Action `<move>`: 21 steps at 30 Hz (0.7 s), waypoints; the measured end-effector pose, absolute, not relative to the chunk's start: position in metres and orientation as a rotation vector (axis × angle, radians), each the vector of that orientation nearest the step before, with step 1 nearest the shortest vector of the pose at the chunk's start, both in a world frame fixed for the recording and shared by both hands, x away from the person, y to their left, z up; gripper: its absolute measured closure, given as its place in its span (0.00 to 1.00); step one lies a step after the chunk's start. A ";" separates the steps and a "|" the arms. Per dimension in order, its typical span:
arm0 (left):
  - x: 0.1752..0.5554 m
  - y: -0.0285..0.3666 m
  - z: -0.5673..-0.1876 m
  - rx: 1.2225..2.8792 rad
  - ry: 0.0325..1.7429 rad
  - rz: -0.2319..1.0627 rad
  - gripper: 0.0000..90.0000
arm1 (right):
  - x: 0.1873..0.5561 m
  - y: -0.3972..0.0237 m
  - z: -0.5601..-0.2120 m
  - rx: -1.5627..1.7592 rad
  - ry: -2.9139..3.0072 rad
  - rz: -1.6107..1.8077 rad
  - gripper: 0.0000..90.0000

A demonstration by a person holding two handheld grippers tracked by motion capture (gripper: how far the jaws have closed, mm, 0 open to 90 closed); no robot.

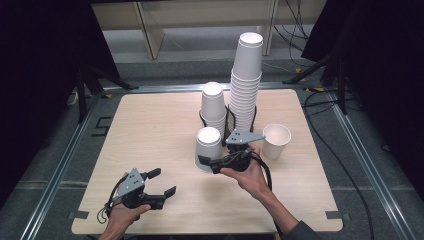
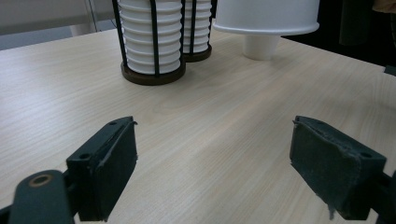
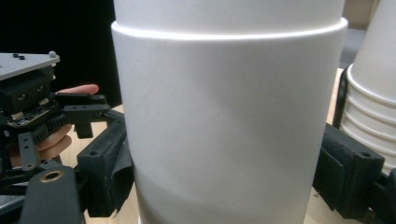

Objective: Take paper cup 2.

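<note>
Paper cup (image 1: 208, 147), upside down near the worktop's (image 1: 150, 130) middle, is pinched low across its wall by the right hand-held gripper (image 1: 212, 162). Light, thin and crushable, so squeeze gently. Left hand-held gripper (image 1: 162, 182) is spread, empty.

- Plain white paper cup (image 1: 208, 142), no print, held in the right gripper (image 1: 212, 162), which is black with a grey top plate.
- Left gripper (image 1: 162, 182): black jaws with dark grey pads, same grey plate.
- Two stacks of white cups (image 1: 245, 85) in black wire holders with dark brown bases.
- Another white cup (image 1: 276, 140) near the table's right edge.
- Table (image 1: 150, 125): pale beige wood grain.
</note>
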State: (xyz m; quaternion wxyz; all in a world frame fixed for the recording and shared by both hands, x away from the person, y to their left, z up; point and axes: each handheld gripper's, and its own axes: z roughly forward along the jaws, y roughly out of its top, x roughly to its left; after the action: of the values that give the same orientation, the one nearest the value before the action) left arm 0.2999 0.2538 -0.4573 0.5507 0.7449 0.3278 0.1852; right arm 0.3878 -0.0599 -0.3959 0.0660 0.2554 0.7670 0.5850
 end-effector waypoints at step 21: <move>0.299 0.252 -0.457 1.772 0.768 0.435 0.16 | 0.381 -0.038 -0.407 0.702 2.367 1.776 0.20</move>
State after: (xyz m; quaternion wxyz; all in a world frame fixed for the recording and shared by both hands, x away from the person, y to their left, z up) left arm 0.2994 0.2519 -0.4571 0.5489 0.7482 0.3242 0.1837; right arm 0.3809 -0.0382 -0.4071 0.0502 0.2305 0.7774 0.5831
